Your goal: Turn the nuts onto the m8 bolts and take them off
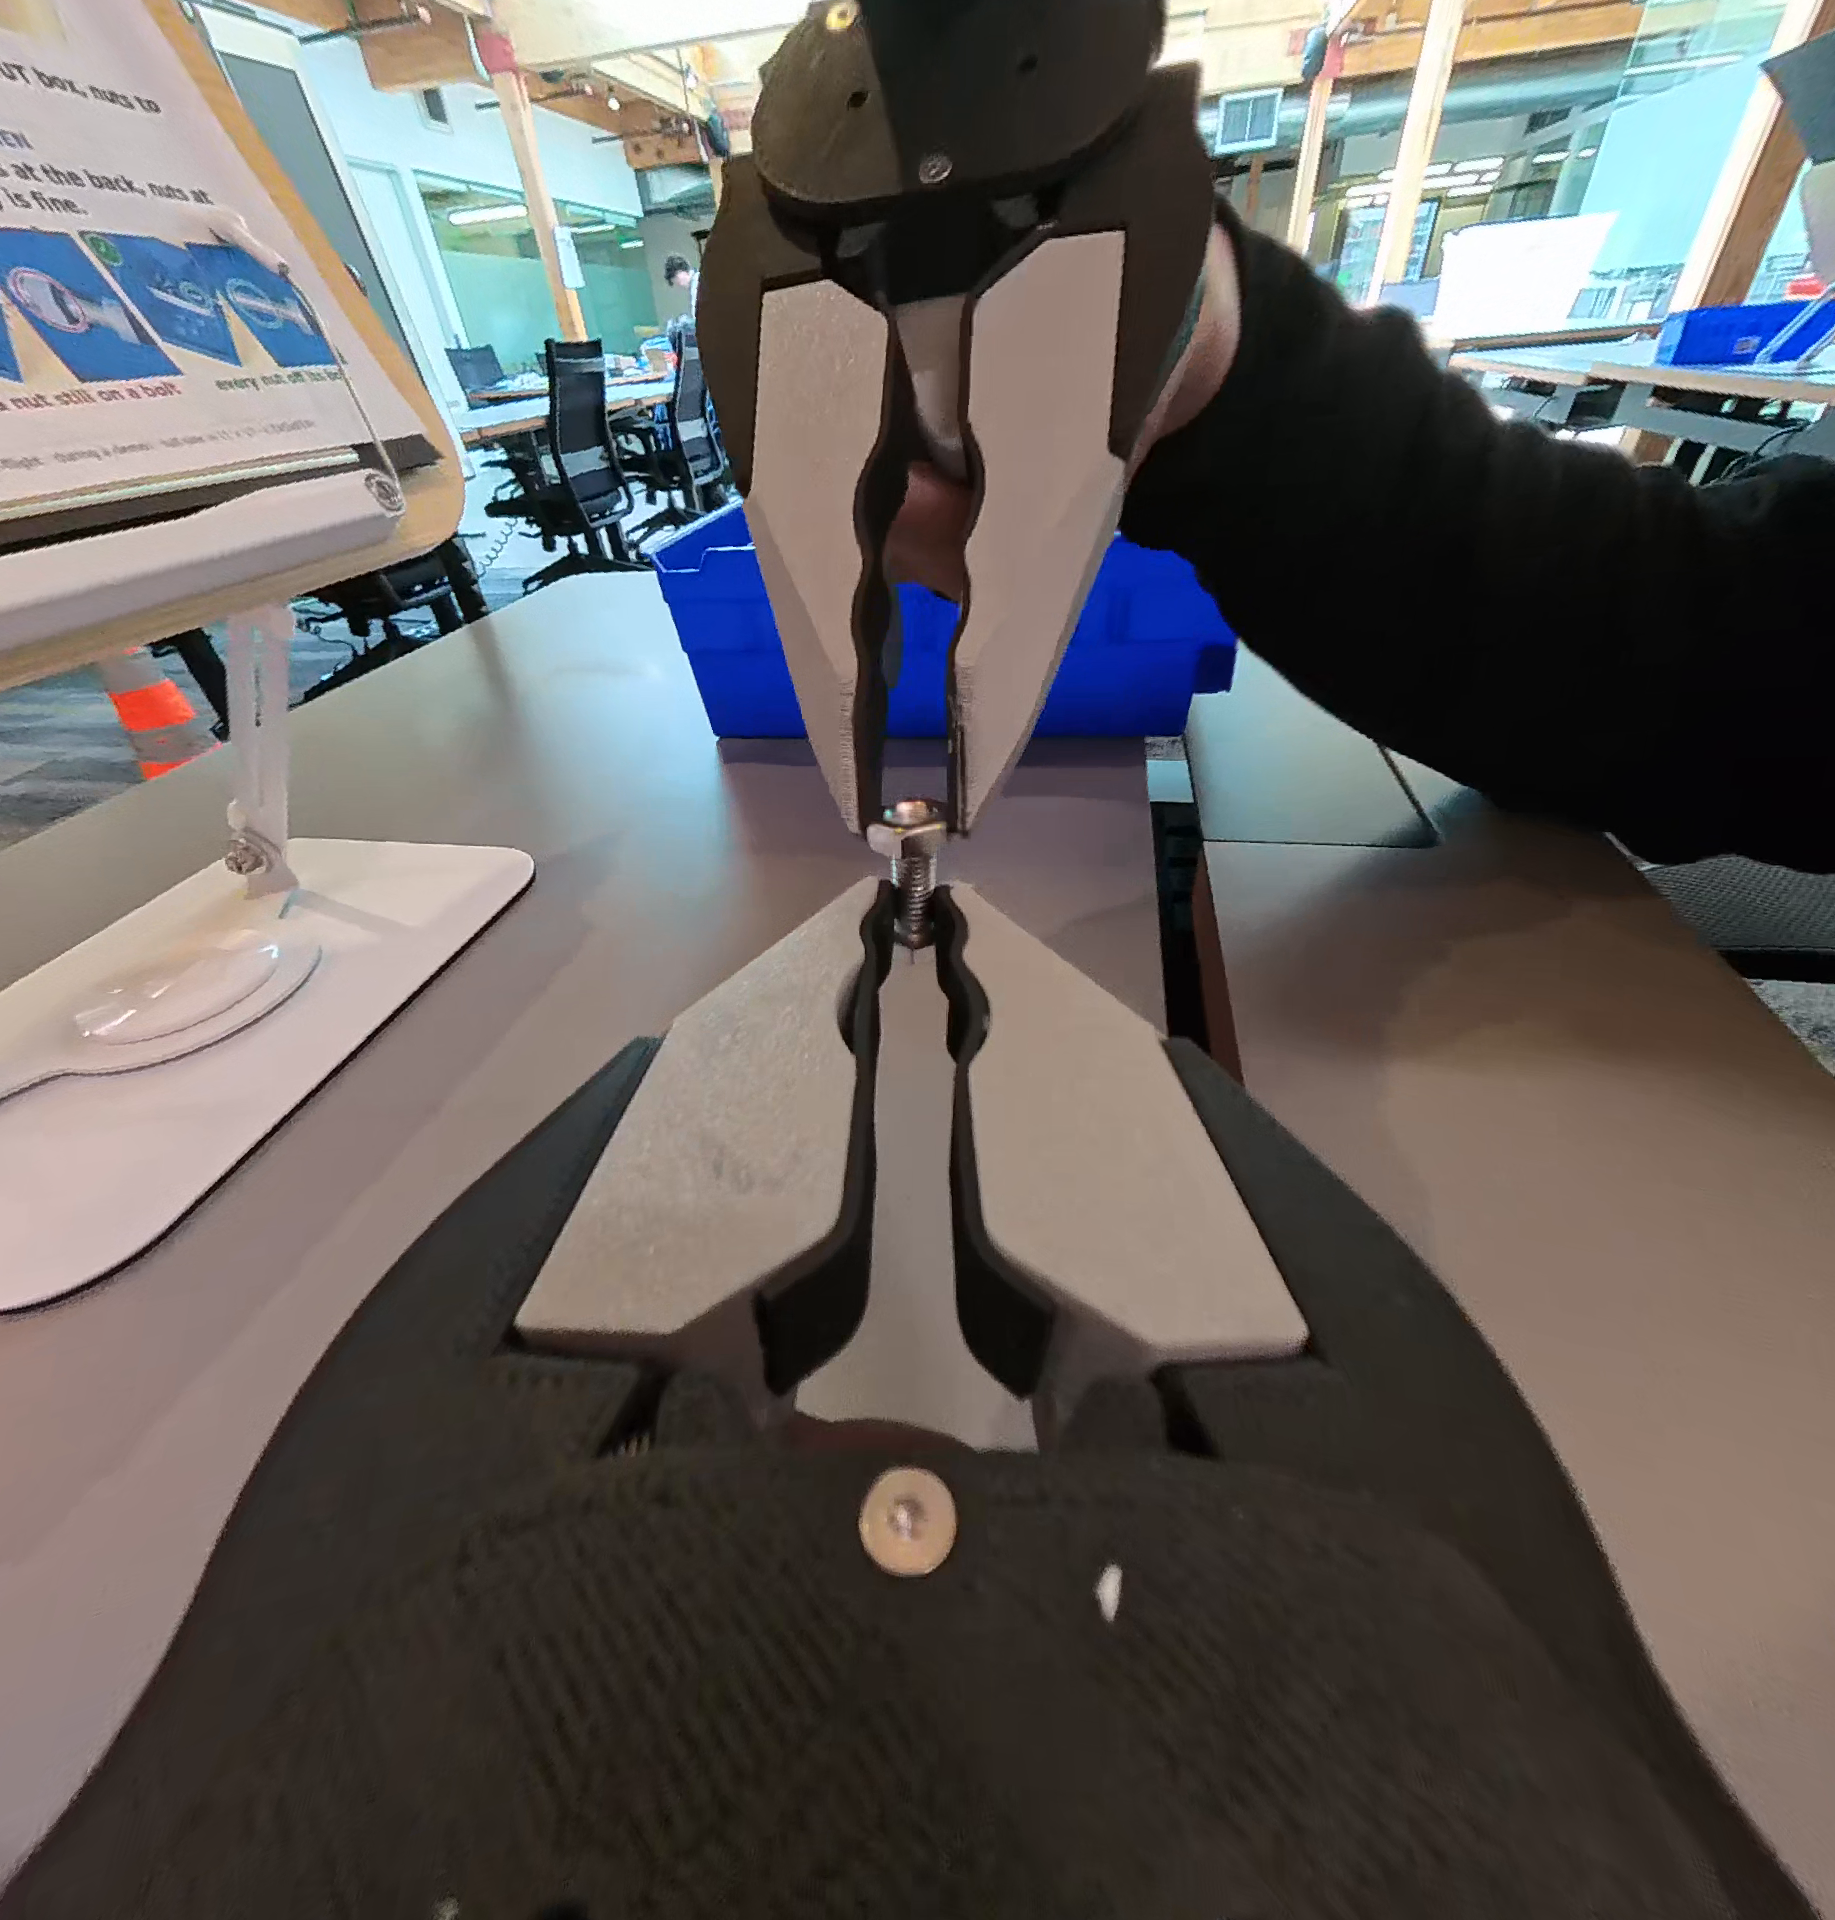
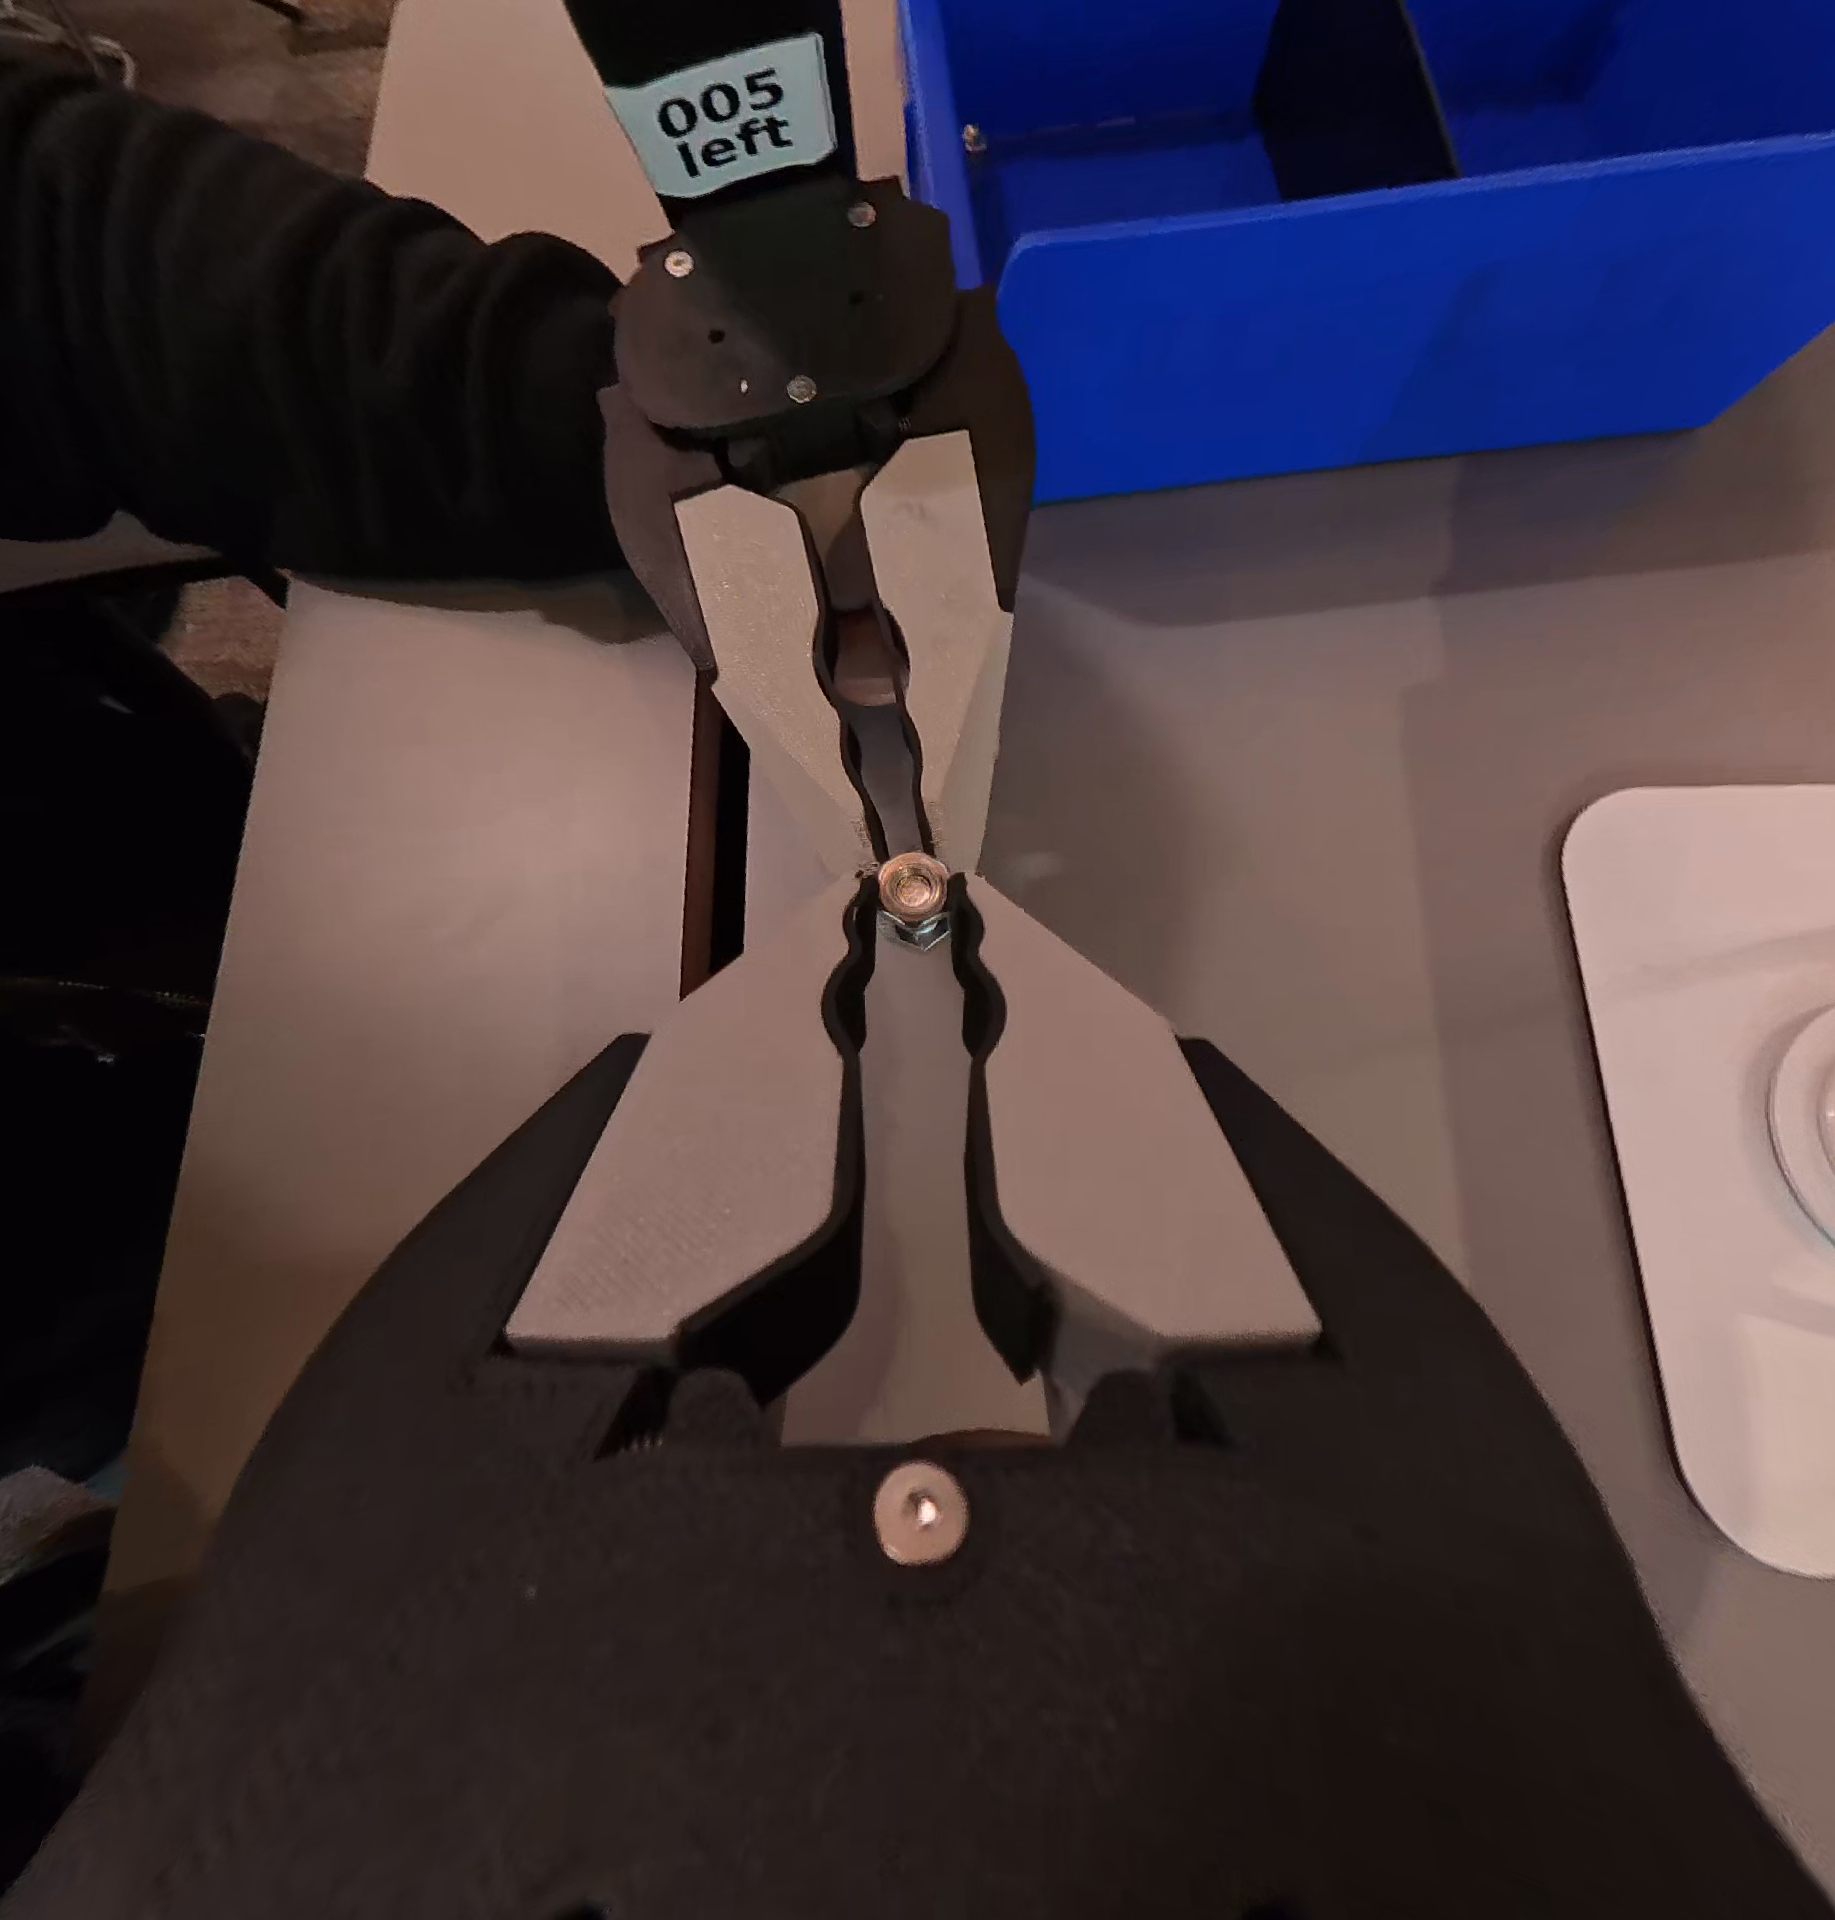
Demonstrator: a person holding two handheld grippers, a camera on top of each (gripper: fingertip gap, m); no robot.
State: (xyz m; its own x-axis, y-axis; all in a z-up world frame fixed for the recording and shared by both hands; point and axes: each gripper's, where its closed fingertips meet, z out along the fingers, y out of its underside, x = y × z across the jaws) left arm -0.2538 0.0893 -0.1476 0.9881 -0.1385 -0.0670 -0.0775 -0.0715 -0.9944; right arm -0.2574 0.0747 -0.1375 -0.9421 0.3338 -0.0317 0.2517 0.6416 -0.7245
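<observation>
Left gripper clamped on bolt, right gripper on nut.

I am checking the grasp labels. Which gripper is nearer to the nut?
Right. The right gripper is shut on the nut itself. The left gripper is shut on the bolt just beyond the nut, with a short stretch of bare thread between.

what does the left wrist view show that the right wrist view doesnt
Only left: the instruction sheet, office chairs, the bolt's threads. Only right: the divider inside the blue bin, a label on the left tongs. Both: left tongs shut on the bolt, right tongs shut on the nut, the white stand base.
</observation>
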